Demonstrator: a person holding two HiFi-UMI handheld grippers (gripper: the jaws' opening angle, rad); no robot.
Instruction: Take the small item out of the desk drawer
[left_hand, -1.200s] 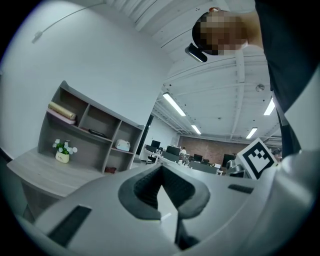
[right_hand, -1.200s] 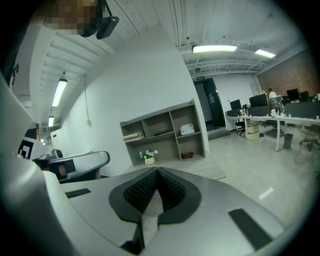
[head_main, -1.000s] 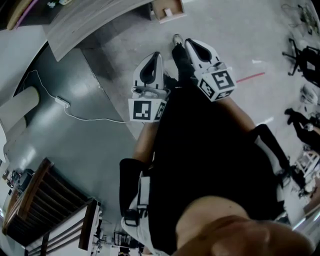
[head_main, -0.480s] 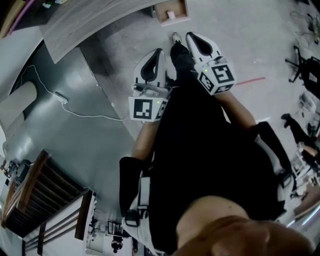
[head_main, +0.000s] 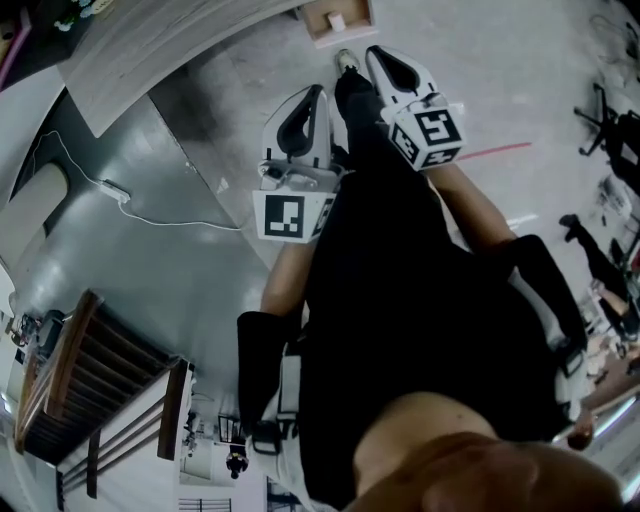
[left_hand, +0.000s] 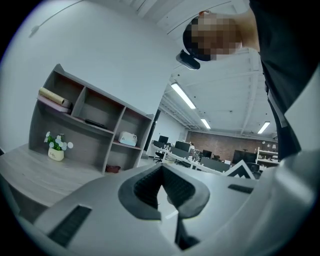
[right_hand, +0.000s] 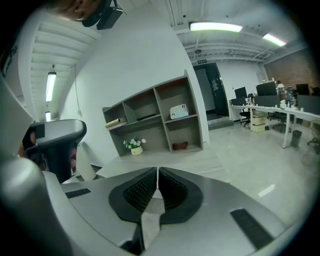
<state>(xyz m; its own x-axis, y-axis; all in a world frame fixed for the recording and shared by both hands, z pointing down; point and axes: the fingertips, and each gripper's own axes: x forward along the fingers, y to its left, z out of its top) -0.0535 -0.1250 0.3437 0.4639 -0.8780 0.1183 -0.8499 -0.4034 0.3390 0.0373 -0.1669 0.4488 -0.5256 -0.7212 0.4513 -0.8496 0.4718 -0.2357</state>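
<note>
Head view: white plastic left claw (head_main: 316, 96), right claw (head_main: 380, 58) both fully closed, empty, tucked by torso (head_main: 400, 300); grey wooden desk (head_main: 180, 35) ahead of them, probably approach posture.

Pale polished floor (head_main: 480, 60) with a red tape line (head_main: 495, 152) and a thin white cable (head_main: 150, 218), white wall (right_hand: 140, 65), grey open shelf unit (right_hand: 155, 120), ceiling strip lights (right_hand: 215, 26), rows of office desks (right_hand: 272, 112), far brick wall (left_hand: 220, 141)
</note>
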